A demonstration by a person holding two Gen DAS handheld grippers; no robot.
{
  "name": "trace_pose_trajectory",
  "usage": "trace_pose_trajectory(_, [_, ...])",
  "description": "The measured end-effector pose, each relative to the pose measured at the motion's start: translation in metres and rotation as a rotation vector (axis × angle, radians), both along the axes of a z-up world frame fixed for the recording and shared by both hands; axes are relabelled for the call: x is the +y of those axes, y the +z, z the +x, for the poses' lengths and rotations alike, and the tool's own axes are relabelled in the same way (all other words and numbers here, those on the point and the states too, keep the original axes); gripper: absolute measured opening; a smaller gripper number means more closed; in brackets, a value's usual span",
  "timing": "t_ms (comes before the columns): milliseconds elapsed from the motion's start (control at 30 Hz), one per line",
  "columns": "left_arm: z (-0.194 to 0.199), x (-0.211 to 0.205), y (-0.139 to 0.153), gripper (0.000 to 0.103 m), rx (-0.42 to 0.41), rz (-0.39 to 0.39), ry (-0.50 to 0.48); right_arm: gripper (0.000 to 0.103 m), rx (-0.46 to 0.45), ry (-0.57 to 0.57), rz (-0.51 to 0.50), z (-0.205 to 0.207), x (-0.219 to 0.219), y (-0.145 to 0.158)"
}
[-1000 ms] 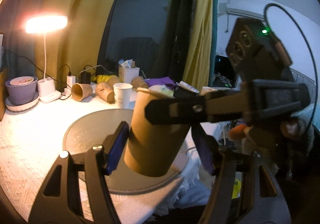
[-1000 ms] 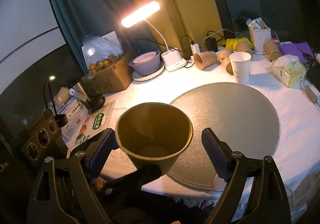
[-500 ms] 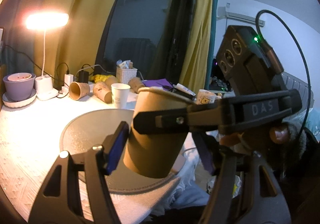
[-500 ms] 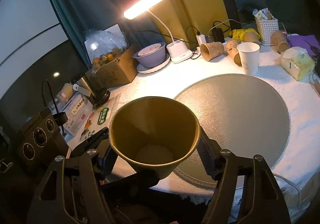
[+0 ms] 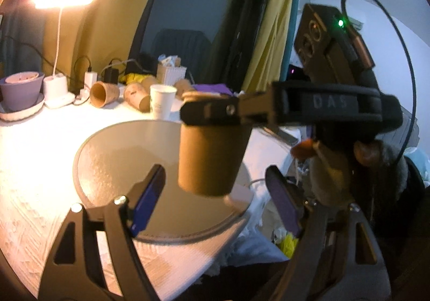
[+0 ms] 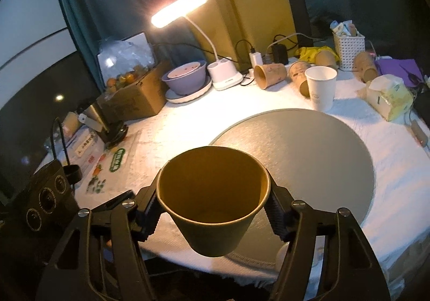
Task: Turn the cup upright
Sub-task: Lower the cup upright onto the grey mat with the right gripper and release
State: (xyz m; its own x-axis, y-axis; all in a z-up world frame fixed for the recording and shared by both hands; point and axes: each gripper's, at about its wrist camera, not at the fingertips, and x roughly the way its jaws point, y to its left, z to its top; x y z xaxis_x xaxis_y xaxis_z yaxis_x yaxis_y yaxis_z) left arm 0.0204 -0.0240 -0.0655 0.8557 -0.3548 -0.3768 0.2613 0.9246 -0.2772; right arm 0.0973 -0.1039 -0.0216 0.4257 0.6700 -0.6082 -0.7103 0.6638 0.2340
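Brown cup (image 6: 213,201) above round grey mat (image 6: 309,145), white tablecloth (image 6: 172,126), lit lamp (image 6: 178,8)

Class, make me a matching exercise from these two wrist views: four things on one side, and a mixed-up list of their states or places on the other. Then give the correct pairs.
Things:
1. brown cup
2. white cup
3. left tool
4. desk lamp

States or places:
A. switched on, at the back of the table
B. open, closed on nothing
C. gripped near its rim by the right tool, mouth up, in the air
D. standing upright on the white cloth beyond the round grey mat

Pairs: 1-C, 2-D, 3-B, 4-A
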Motion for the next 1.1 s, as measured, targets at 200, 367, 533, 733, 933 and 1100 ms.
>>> trace_pose_trajectory(200, [0.01, 0.024, -0.018, 0.078, 0.1, -0.015, 0.084, 0.07, -0.078, -0.036, -0.075, 0.015, 0.009, -0.007])
trace_pose_trajectory(367, [0.018, 0.052, -0.027, 0.078, 0.188, -0.007, 0.217, 0.07, -0.108, -0.061, -0.138, 0.032, 0.017, -0.024])
trace_pose_trajectory(533, [0.025, 0.068, -0.027, 0.078, 0.213, -0.004, 0.27, 0.07, -0.122, -0.066, -0.173, 0.044, 0.024, -0.039])
trace_pose_trajectory(733, [0.039, 0.069, -0.028, 0.078, 0.241, 0.016, 0.287, 0.07, -0.156, -0.069, -0.198, 0.055, 0.031, -0.044])
trace_pose_trajectory(933, [0.051, 0.066, -0.03, 0.078, 0.275, 0.031, 0.302, 0.07, -0.17, -0.068, -0.207, 0.061, 0.033, -0.049])
trace_pose_trajectory(1100, [0.054, 0.063, -0.032, 0.078, 0.291, 0.046, 0.314, 0.07, -0.184, -0.074, -0.213, 0.061, 0.031, -0.055])
